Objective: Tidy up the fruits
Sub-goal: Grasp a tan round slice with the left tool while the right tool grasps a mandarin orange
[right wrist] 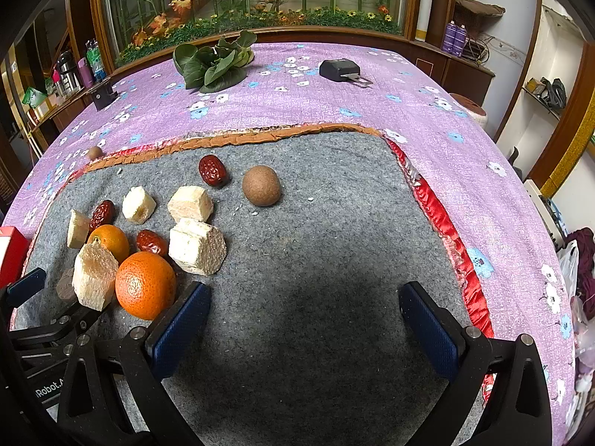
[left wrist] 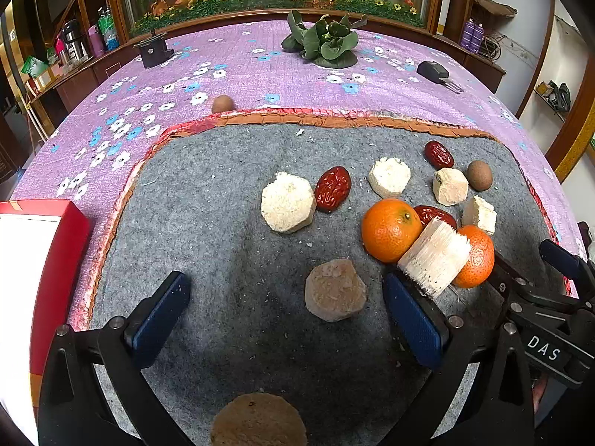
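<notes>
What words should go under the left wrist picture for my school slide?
Open left gripper hovering over a brownish cake on the grey mat, beside oranges and red dates.

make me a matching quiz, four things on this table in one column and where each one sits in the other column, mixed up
Things:
1. leafy greens
2. red box
3. brown round fruit
4. small brown fruit

Places:
A. on the purple cloth, just past the mat's far border
B. on the grey mat, beside a red date
C. at the left edge of the table, next to the mat
D. far side of the purple cloth, near the planter

Pairs: 1-D, 2-C, 3-B, 4-A
</notes>
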`<state>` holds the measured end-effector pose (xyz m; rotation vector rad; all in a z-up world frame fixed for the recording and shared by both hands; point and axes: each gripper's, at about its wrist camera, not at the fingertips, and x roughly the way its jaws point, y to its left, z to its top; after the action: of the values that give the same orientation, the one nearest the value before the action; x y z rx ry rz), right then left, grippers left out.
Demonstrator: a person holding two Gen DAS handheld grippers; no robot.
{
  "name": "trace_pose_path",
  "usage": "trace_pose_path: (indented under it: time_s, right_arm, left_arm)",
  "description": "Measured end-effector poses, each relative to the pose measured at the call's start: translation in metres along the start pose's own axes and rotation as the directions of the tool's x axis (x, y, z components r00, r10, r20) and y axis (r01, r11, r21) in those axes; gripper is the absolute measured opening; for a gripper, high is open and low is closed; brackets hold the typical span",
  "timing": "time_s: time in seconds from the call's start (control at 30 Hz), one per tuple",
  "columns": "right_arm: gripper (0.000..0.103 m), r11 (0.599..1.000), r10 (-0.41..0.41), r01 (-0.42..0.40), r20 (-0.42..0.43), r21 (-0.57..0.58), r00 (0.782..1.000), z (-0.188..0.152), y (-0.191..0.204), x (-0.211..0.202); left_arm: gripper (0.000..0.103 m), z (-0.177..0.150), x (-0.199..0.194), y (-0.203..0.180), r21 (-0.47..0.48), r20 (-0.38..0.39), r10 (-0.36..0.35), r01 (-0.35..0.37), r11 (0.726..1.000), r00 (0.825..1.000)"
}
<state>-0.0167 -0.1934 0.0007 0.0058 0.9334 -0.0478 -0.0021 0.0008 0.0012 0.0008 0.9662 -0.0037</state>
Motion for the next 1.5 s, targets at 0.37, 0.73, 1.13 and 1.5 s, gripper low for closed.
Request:
trace_pose_path:
  time_s: [0.37, 0.73, 1.13, 1.5]
  right_arm:
    - [0.103, 0.978, 0.14, -0.143, -0.028, -0.153, 0.99, -0.015, -0.011, -0.018]
    - [0.096, 0.93, 0.308, -0.296, 0.027, -0.218, 0.951, -0.015, 0.03, -0.055]
    - [0.068, 0.932, 0.31, -0.311, -0.035, -0.187, 0.95, 0.008, 0.032, -0.033]
    - [0.054, 0.931, 0.347, -0.354, -0.089, -0.087, 0.934, 0.012, 0.04, -0.012]
  left_arm:
    - [0.103, -0.006, -0.01, 0.004, 0.062, -0.053, -0.029, 0.032, 0.998, 0.998]
    - [0.103, -0.066, -0.113, 0.062, 0.224, 0.092, 0.131, -0.149, 0.963, 0.987]
    - [0.102, -0.052, -0.081, 0.027, 0.274, 0.039, -0.005, -0.006, 0.962, 0.999]
    - [0.069, -0.047, -0.048, 0.006, 0.304, -0.044, -0.048, 0.059, 0.951, 0.998]
